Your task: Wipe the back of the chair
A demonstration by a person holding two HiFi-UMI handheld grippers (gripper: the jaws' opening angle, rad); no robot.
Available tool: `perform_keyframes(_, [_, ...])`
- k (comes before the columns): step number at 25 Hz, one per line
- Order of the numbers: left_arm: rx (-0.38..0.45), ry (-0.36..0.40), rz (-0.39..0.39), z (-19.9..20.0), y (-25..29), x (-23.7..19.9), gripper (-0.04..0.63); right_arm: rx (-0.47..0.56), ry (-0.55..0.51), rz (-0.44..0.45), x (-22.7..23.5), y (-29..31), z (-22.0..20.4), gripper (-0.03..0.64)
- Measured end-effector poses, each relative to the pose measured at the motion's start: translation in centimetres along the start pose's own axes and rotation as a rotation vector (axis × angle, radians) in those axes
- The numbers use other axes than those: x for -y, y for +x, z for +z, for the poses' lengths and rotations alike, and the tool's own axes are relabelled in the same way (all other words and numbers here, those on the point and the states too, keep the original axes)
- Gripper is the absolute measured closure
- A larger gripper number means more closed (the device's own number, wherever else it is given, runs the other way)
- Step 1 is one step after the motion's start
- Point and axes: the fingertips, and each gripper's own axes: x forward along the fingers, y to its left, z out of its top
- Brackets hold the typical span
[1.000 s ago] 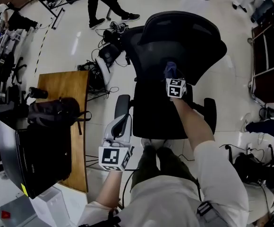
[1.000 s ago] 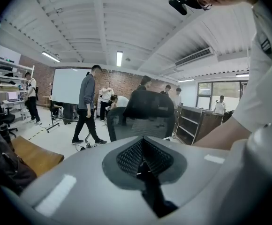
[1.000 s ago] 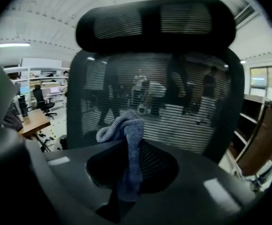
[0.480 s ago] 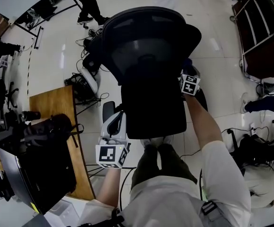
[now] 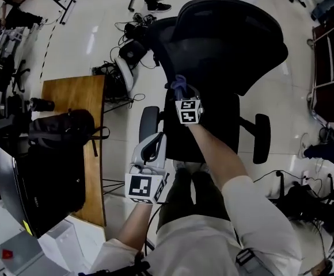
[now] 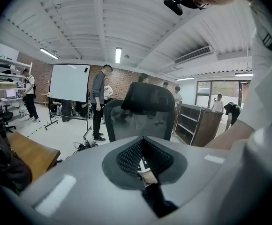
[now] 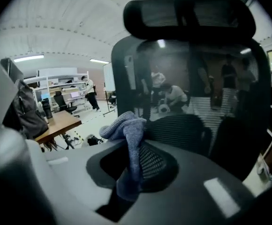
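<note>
Your right gripper reaches over the seat of the black mesh chair. Its fingers are clenched on a blue-grey cloth. In the right gripper view the cloth rises out of the closed fingers and folds over at the top. It sits before the lower part of the chair's backrest, below the headrest. Whether the cloth actually touches the mesh cannot be told. In the head view the cloth lies at the left edge of the backrest, near where it meets the seat. Your left gripper is held back from the chair, just beside the left armrest and nearer your body than the seat. In the left gripper view its fingers are brought together. A small pale piece shows where they meet, too small to identify, and the chair stands well apart beyond them. A wooden desk to the left of the chair carries a dark backpack. Cables lie on the floor between the desk and the chair.
</note>
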Motion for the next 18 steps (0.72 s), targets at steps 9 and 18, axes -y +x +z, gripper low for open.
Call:
perform_keyframes(9, [-0.137, 0.008, 0.068, -3.9, -1.6, -3.6, 0.529, -0.077, -0.006, -0.01, -0.4, 5.3, -2.1, 0.569])
perform_keyframes(18, [0.042, 0.013, -0.03, -1.5, 2.6, -0.5, 0.529, -0.136, 0.163, -0.38, 24.3, -7.2, -8.9, 0.569])
